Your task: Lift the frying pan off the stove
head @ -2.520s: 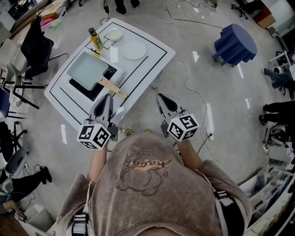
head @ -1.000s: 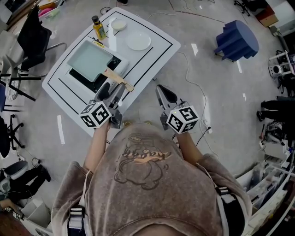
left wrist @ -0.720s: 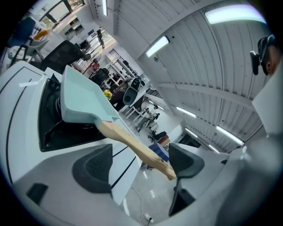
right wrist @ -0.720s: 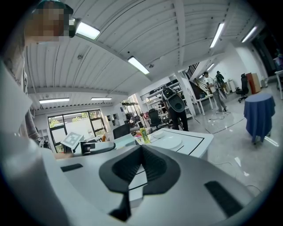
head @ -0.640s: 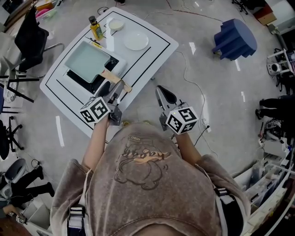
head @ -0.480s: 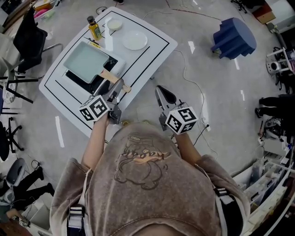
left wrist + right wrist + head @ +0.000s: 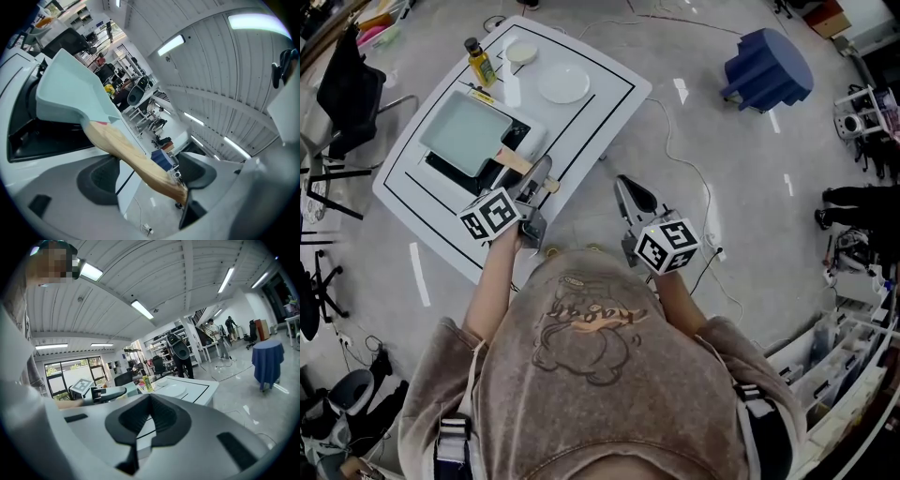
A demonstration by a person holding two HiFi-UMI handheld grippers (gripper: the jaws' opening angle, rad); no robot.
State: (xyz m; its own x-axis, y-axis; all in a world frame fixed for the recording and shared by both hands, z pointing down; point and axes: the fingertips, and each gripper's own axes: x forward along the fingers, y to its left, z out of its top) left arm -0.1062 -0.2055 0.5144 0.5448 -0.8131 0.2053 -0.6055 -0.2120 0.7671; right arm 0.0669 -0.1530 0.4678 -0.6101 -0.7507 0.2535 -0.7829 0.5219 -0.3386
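A: Left gripper (image 7: 149, 169) — gaping wide, clamped on nothing. Straddling the wooden handle (image 7: 136, 159), with the handle's tip right up against one pad. Actual contact there not readable.

B: Right gripper (image 7: 149, 398)?

A: Pinched fully together, nothing between the pads. Hanging over bare floor just off the table (image 7: 600, 103), beside the left one and at about the same height in the head view.

B: Frying pan (image 7: 464, 134) location?

A: On the stove (image 7: 525, 133), toward the table's left end. Pale green, rectangular, handle sticking out past the stove's edge toward the person — straight into the left gripper's gap.

B: Anything else on the table?

A: Round plate (image 7: 563, 82) beyond the stove. Small bowl (image 7: 522, 53) past that, near the far edge. Bottle (image 7: 476, 61) near the pan's far corner. All well apart from both grippers.

B: Off the table?

A: Blue covered stand (image 7: 766, 67) well off to the right. Black chair (image 7: 352, 84) near the table's left side.
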